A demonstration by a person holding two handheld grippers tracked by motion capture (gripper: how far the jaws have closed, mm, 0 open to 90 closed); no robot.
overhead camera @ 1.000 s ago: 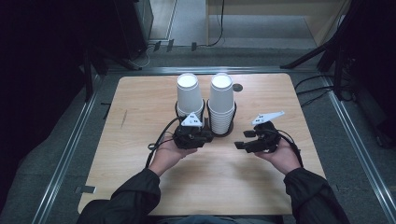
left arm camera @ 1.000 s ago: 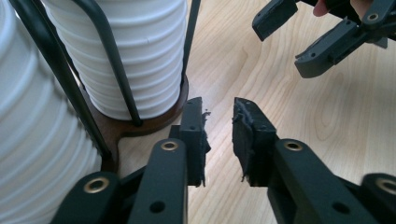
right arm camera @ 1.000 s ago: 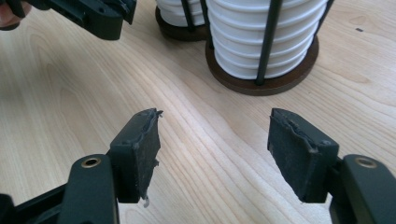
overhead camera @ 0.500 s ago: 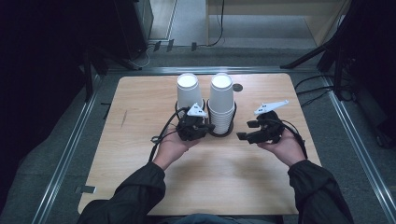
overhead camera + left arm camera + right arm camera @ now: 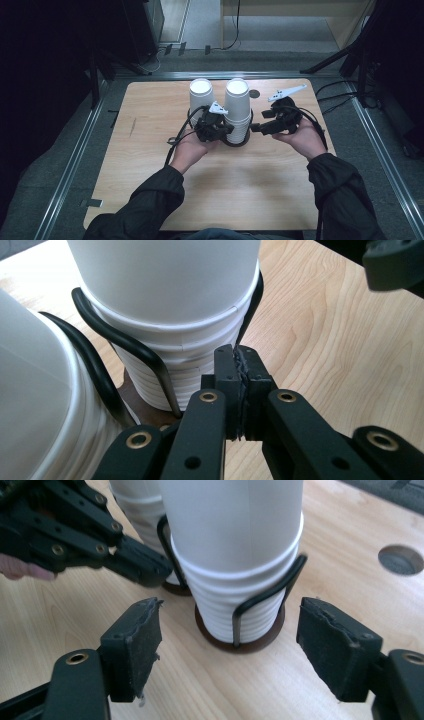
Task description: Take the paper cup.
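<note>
Two stacks of paper cups [image 5: 236, 112] stand in a wire holder [image 5: 235, 141] mid-table. Since a second ago both hands have lifted and closed in on the right stack: the left gripper [image 5: 241, 371], jaws clenched on nothing, sits against its base, while the right gripper [image 5: 227, 647] has just been opening, jaws spread before the stack, likely preparing a grasp.
</note>
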